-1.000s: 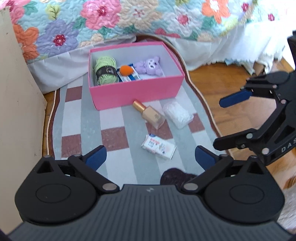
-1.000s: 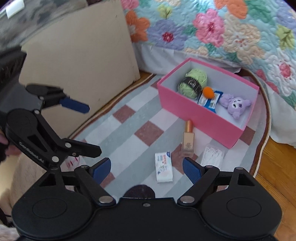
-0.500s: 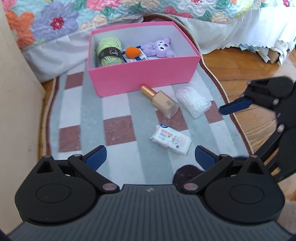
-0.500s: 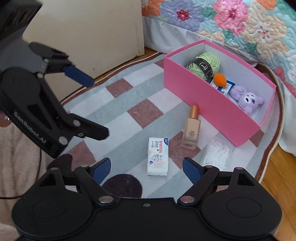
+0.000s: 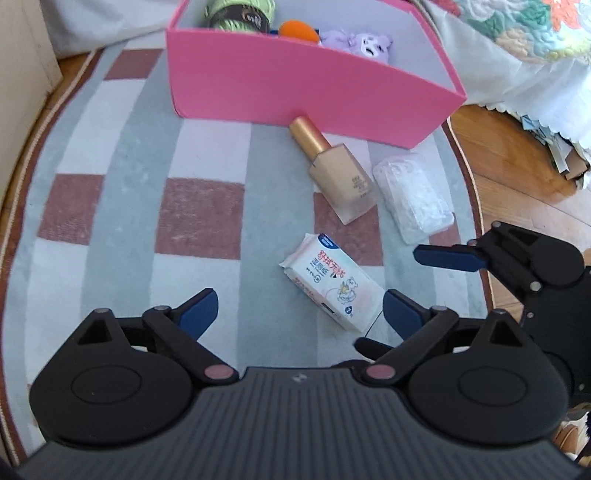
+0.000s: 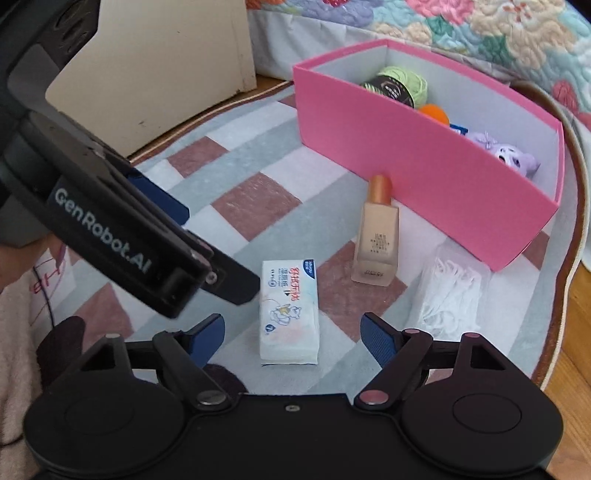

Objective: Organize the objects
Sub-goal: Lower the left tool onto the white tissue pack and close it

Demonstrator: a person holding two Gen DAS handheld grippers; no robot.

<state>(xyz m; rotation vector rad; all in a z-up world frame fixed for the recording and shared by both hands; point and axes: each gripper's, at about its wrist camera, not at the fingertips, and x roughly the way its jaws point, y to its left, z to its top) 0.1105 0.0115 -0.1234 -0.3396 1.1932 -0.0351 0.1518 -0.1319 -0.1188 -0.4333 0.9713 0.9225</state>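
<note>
A white tissue pack [image 5: 332,284] [image 6: 290,310] lies on the checked rug. It sits just ahead of my right gripper [image 6: 293,332], between the lines of its fingers but untouched. My left gripper [image 5: 299,312] hovers beside it, with the pack near its right finger. Both grippers' jaws are wide and closing slightly, empty. A beige foundation bottle [image 5: 340,173] [image 6: 376,240] and a clear bag of white picks [image 5: 413,199] [image 6: 450,295] lie before the pink box [image 5: 295,88] [image 6: 424,177]. The box holds green yarn [image 6: 399,85], an orange ball [image 5: 299,31] and a purple plush [image 5: 365,42].
The rug [image 5: 122,192] ends at wooden floor [image 5: 517,173] on the right. A cream panel [image 6: 159,66] stands at the left. A bed with a floral quilt [image 6: 498,33] and white skirt runs behind the box. One of the left gripper's fingers [image 6: 229,280] crosses the right wrist view.
Both grippers have come down toward the rug, and the tissue pack now lies close to their fingertips. The jaws of both have narrowed a little.
</note>
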